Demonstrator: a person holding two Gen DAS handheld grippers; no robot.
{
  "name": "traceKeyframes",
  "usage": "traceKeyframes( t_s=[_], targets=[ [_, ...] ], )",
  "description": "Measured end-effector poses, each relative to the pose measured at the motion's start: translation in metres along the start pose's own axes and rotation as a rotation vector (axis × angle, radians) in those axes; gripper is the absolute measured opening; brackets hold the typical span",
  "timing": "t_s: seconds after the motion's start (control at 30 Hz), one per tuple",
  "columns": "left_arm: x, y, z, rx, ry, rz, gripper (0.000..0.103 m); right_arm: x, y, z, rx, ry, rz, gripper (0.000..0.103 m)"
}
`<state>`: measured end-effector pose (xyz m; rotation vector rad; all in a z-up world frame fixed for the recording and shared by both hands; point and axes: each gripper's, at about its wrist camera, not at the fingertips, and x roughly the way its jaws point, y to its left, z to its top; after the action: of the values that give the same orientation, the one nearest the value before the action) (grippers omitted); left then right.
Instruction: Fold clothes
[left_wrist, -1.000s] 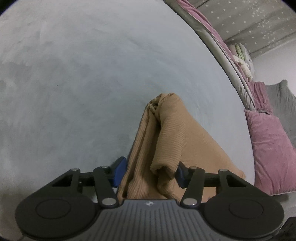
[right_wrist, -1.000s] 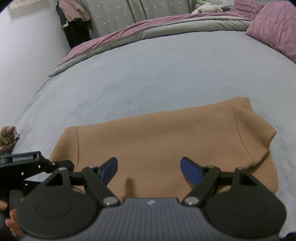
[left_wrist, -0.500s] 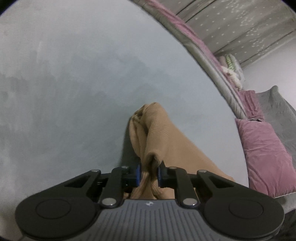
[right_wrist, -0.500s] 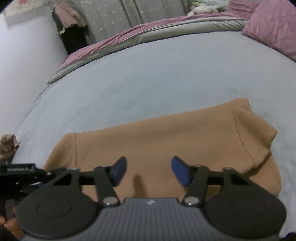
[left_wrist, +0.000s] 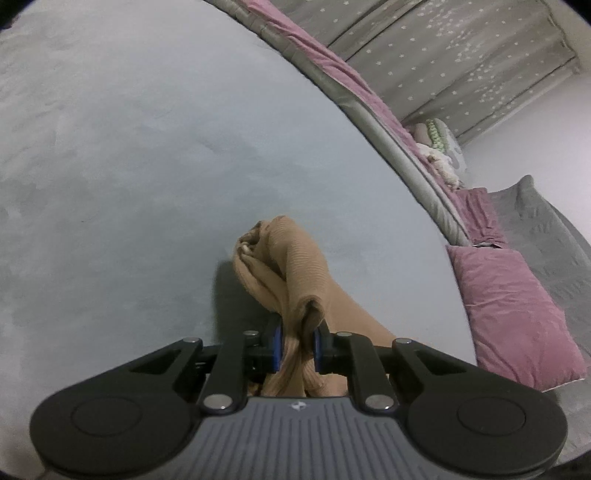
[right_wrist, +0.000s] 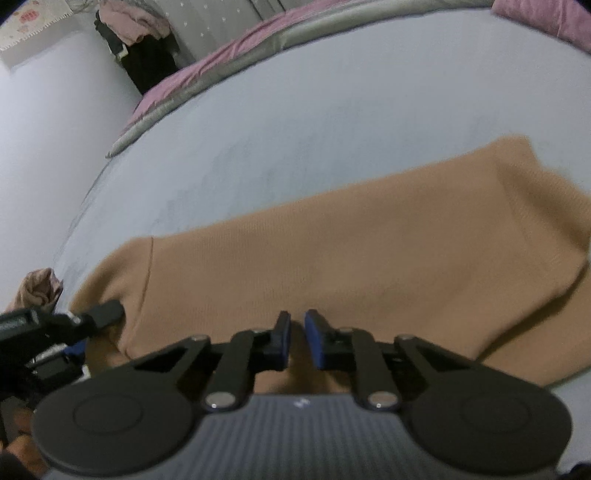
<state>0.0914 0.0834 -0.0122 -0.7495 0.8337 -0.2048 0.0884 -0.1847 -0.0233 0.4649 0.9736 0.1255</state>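
Sweater (right_wrist: 332, 251), tan and ribbed, lies spread across the near side of the bed (right_wrist: 314, 110). Left gripper (left_wrist: 297, 345) pinches a bunched fold of it, lifted off the cover. Right gripper (right_wrist: 297, 341) hangs over the near hem, jaws closing to a narrow gap; whether cloth sits between them I cannot tell. Pink pillow (left_wrist: 513, 314) rests at the bed's edge.

A home bedroom: bed (left_wrist: 147, 147), pink pillow (left_wrist: 517, 314).
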Motion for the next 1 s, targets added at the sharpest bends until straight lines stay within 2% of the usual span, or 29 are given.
traceKeyframes(
  t_s=[0.2,0.3,0.5,0.63,0.8,1.0],
  targets=[
    [-0.005,-0.021,-0.001,0.065,-0.029,-0.019,0.013,0.006,-0.005,-0.002,0.021,0.007,0.015,0.009],
    [-0.007,-0.026,0.000,0.096,-0.043,-0.019,0.013,-0.003,-0.010,0.004,0.084,-0.010,0.062,0.016],
    [-0.009,-0.037,-0.001,0.165,-0.068,-0.022,0.013,-0.013,-0.019,0.034,0.112,-0.111,0.066,0.016],
    [-0.011,-0.044,-0.003,0.212,-0.084,-0.029,0.013,0.003,-0.022,0.048,0.137,-0.108,0.093,0.016],
    [-0.013,-0.055,-0.005,0.262,-0.089,-0.050,0.013,0.020,-0.023,0.058,0.120,-0.109,0.065,0.015],
    [-0.010,-0.069,-0.012,0.311,-0.091,-0.066,0.013,0.046,-0.021,0.055,0.081,-0.108,0.031,0.006]
  ],
)
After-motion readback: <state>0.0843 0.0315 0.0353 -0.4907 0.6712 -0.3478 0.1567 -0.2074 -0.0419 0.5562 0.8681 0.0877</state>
